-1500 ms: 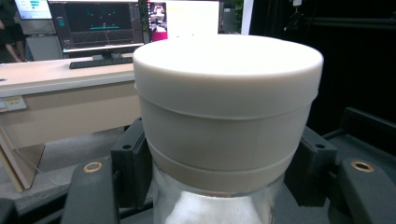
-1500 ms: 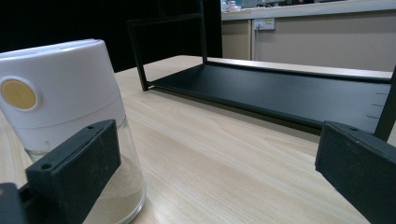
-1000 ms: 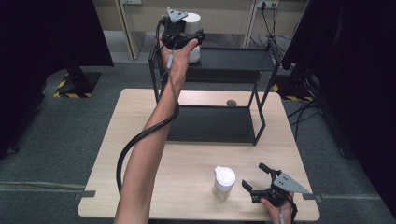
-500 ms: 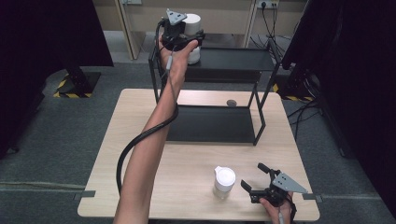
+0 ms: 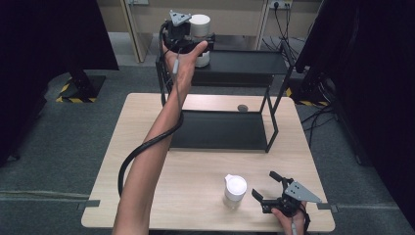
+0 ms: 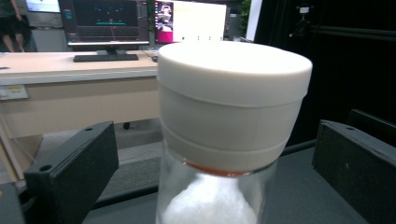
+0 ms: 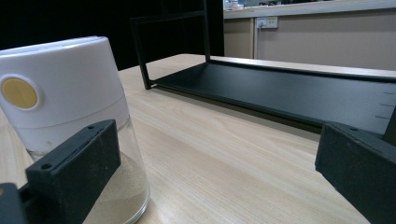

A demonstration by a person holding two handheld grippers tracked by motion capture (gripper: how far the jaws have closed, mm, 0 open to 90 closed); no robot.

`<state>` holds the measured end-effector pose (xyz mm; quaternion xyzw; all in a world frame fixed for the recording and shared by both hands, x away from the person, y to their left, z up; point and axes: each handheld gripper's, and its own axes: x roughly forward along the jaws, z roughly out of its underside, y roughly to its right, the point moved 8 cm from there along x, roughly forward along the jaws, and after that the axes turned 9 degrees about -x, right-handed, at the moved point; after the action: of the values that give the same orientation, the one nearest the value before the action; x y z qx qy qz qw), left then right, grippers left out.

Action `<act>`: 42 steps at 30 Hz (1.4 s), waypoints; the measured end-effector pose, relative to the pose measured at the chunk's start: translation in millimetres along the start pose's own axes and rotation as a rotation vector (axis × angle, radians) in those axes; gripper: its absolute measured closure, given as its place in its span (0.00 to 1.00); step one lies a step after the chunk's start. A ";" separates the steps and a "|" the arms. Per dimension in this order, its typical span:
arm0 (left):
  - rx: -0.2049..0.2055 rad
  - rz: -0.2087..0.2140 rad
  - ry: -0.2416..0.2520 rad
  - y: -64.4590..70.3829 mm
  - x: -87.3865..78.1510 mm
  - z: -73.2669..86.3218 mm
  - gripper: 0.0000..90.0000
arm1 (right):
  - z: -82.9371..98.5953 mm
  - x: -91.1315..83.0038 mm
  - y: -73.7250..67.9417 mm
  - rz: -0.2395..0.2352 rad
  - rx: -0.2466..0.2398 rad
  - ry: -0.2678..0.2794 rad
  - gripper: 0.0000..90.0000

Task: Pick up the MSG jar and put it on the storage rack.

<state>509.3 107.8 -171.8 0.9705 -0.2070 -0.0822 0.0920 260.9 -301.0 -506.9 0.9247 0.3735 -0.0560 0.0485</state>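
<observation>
My left gripper (image 5: 195,46) is raised at full reach over the top shelf (image 5: 244,61) of the black metal rack (image 5: 274,117) at the far side of the table. Its jaws stand spread, one on either side of a white-lidded jar (image 5: 199,29) that stands upright on that shelf. In the left gripper view the jar (image 6: 224,140) sits between my fingers (image 6: 74,172), with a clear gap on each side; I record no contact with it. The jar's body is clear glass, with white powder inside and a thin orange band just under the lid.

My right gripper (image 5: 274,188) rests low at the near right corner of the wooden table (image 5: 147,161), jaws parted and gripping nothing. Just beside it, to its left, stands a second container, a glass shaker (image 5: 235,191) with a white cap, upright on the table top. In the right gripper view the shaker (image 7: 70,116) stands close behind my left finger (image 7: 74,168), outside the gap between the fingers; whether the two touch I cannot tell. It holds pale powder at the bottom, and its cap carries a round yellow mark.

The rack's lower shelf (image 7: 289,95) lies ahead across bare table. A small grey disc (image 5: 242,107) lies on the table behind that shelf.
</observation>
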 end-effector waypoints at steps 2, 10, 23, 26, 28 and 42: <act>0.000 0.002 0.003 -0.3 -2.4 0.1 0.00 | 0.0 -0.1 -0.1 0.001 0.001 0.000 0.00; -0.019 0.052 0.001 0.2 -14.5 2.8 0.00 | 0.1 0.3 -0.2 -0.003 0.001 -0.003 0.00; 0.026 0.079 0.003 0.9 -36.1 8.8 0.00 | 0.3 0.4 0.0 -0.002 0.001 -0.004 0.00; 0.027 0.094 0.006 1.1 -42.4 9.7 0.00 | 0.3 0.4 -0.1 -0.002 0.001 -0.004 0.00; 0.026 0.104 0.011 1.4 -47.2 10.1 0.00 | 0.2 0.4 -0.2 -0.002 0.000 -0.004 0.00; 0.052 0.144 0.011 5.4 -74.3 21.8 0.00 | 0.2 0.5 -0.5 -0.001 -0.001 -0.005 0.00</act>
<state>436.0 130.8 -182.7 0.9557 -0.2776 -0.0647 0.0736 260.9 -300.4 -507.2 0.9243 0.3739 -0.0581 0.0499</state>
